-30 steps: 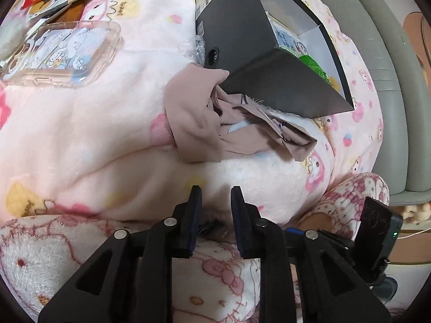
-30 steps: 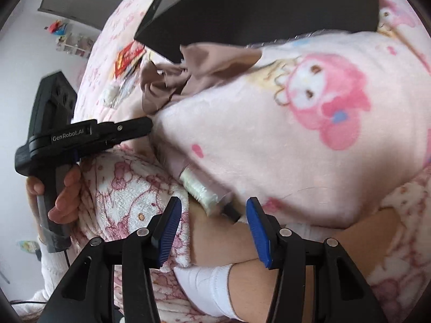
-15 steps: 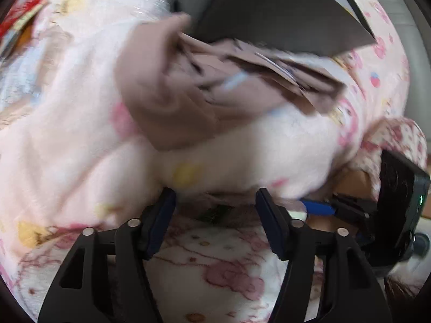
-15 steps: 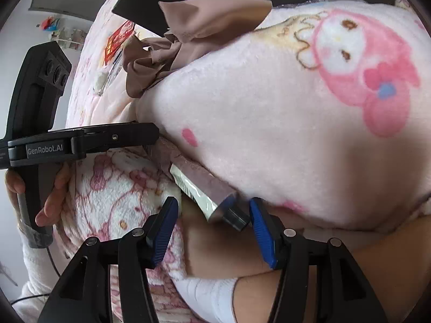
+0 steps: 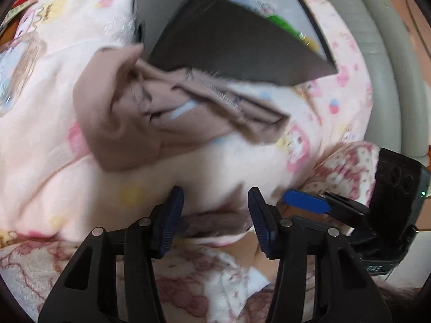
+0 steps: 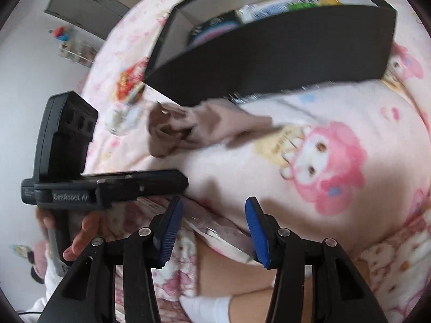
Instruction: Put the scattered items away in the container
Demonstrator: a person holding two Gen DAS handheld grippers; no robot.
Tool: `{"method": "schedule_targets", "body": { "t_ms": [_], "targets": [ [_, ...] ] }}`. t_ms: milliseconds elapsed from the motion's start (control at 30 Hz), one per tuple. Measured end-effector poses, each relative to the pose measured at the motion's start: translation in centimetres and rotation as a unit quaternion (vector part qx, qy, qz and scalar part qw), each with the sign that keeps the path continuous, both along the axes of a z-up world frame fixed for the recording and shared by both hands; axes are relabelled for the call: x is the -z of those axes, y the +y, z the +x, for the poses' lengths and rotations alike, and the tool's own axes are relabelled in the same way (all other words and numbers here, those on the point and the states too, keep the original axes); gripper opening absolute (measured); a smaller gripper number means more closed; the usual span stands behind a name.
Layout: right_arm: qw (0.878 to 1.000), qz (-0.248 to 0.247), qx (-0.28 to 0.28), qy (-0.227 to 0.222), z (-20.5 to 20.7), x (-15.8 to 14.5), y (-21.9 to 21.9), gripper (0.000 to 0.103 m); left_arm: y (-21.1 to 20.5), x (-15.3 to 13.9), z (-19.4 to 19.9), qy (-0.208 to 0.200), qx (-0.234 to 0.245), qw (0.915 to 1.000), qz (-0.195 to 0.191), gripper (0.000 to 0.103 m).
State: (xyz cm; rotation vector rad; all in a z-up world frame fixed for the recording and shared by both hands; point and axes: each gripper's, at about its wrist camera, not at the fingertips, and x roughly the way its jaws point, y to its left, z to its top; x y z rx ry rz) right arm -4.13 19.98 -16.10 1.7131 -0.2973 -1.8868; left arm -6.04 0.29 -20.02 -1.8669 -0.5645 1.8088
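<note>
The left tongs (image 5: 215, 215) stand spread apart with nothing pressed between their blue pads, and they have just been closing a little; below them lies a dim, blurred tube-like thing (image 5: 212, 224) at the edge of the pink cartoon-print blanket (image 5: 48, 140), untouched by either pad. The right tongs (image 6: 212, 223) also gape, having just narrowed slightly, and a pale tube (image 6: 223, 231) with a glossy wrapper lies slanted between the pads without either one pressing on it. This tube sits tucked under the blanket's fold, just above a bare knee (image 6: 242, 277) and a white sock (image 6: 207, 306). Farther up the blanket a crumpled brown garment (image 5: 150, 118) lies against the front wall of the black box (image 5: 237, 43), touching its lower edge. Inside the box are several packets, one green (image 5: 285, 25). A clear phone case (image 5: 18, 70) and red packets (image 6: 129, 82) rest on the blanket to the left of the box. In the right wrist view a hand (image 6: 78, 237) grips the left tool's handle.
</note>
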Motion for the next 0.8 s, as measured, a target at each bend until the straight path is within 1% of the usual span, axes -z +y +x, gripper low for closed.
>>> {"method": "schedule_targets", "body": {
  "t_ms": [33, 67, 133, 200, 267, 300, 333, 367, 400, 467, 500, 533, 567, 600, 633, 667, 733, 767, 800],
  "targets": [
    [1.0, 0.001, 0.001, -0.005, 0.6, 0.0, 0.4, 0.045, 0.2, 0.0, 0.2, 0.002, 0.009, 1.0, -0.001, 0.053],
    [1.0, 0.01, 0.007, -0.009, 0.6, 0.5, -0.1, 0.045, 0.3, -0.2, 0.4, 0.006, 0.018, 0.9998, -0.003, 0.054],
    [0.999, 0.028, 0.013, -0.013, 1.5, 1.0, -0.4, 0.047, 0.8, -0.4, 0.8, 0.009, 0.032, 0.9994, -0.009, 0.061],
    [0.999, 0.048, 0.004, -0.01, 2.4, 1.5, -0.4, 0.05, 1.0, 0.0, 0.8, 0.002, 0.044, 0.9989, -0.019, 0.062],
    [0.997, 0.072, -0.011, 0.004, 2.9, 1.5, -1.2, 0.051, 2.6, 0.4, 1.2, -0.006, 0.054, 0.9979, -0.035, 0.064],
    [0.997, 0.071, -0.019, 0.002, 2.9, 1.8, -1.4, 0.053, 2.2, 0.5, 1.5, -0.006, 0.065, 0.9969, -0.044, 0.065],
    [0.998, 0.065, -0.028, -0.003, 2.8, 2.4, -1.8, 0.06, 2.9, 0.5, 1.6, -0.003, 0.074, 0.9958, -0.054, 0.066],
    [0.997, 0.062, -0.04, -0.016, 2.5, 3.3, -2.3, 0.061, 3.2, 0.6, 1.7, 0.001, 0.081, 0.9946, -0.066, 0.066],
    [0.995, 0.074, -0.055, -0.036, 2.1, 4.7, -2.8, 0.062, 3.5, 0.7, 1.6, 0.002, 0.083, 0.9939, -0.073, 0.065],
    [0.994, 0.058, -0.068, -0.063, 1.6, 6.5, -3.1, 0.064, 3.9, 1.0, 1.4, 0.0, 0.084, 0.9932, -0.081, 0.064],
    [0.994, 0.05, -0.068, -0.071, 1.4, 6.8, -3.1, 0.064, 4.2, 1.2, 1.3, -0.002, 0.085, 0.993, -0.082, 0.062],
    [0.994, 0.043, -0.067, -0.069, 1.3, 6.7, -2.9, 0.064, 4.2, 1.3, 1.3, -0.004, 0.088, 0.9927, -0.082, 0.056],
    [0.995, 0.039, -0.067, -0.063, 1.4, 6.6, -2.8, 0.063, 4.5, 1.3, 1.4, -0.005, 0.092, 0.9924, -0.081, 0.054],
    [0.996, 0.033, -0.066, -0.059, 1.4, 6.4, -2.7, 0.061, 4.7, 1.3, 1.5, -0.001, 0.095, 0.9917, -0.086, 0.048],
    [0.996, 0.026, -0.064, -0.055, 1.4, 6.3, -2.6, 0.058, 4.9, 1.3, 1.7, 0.005, 0.097, 0.9905, -0.097, 0.044],
    [0.997, 0.02, -0.06, -0.051, 1.5, 6.3, -2.4, 0.058, 5.4, 1.3, 1.7, 0.008, 0.098, 0.9896, -0.105, 0.041],
    [0.998, 0.011, -0.053, -0.044, 1.6, 6.1, -2.2, 0.057, 5.7, 1.0, 2.0, 0.016, 0.103, 0.9882, -0.112, 0.027],
    [0.998, 0.005, -0.05, -0.041, 1.6, 6.0, -2.1, 0.056, 5.9, 0.8, 2.1, 0.02, 0.106, 0.9881, -0.11, 0.025],
    [0.998, -0.002, -0.046, -0.041, 1.5, 5.8, -1.9, 0.052, 6.0, 0.5, 2.2, 0.024, 0.105, 0.9886, -0.105, 0.024]
  ]
}}
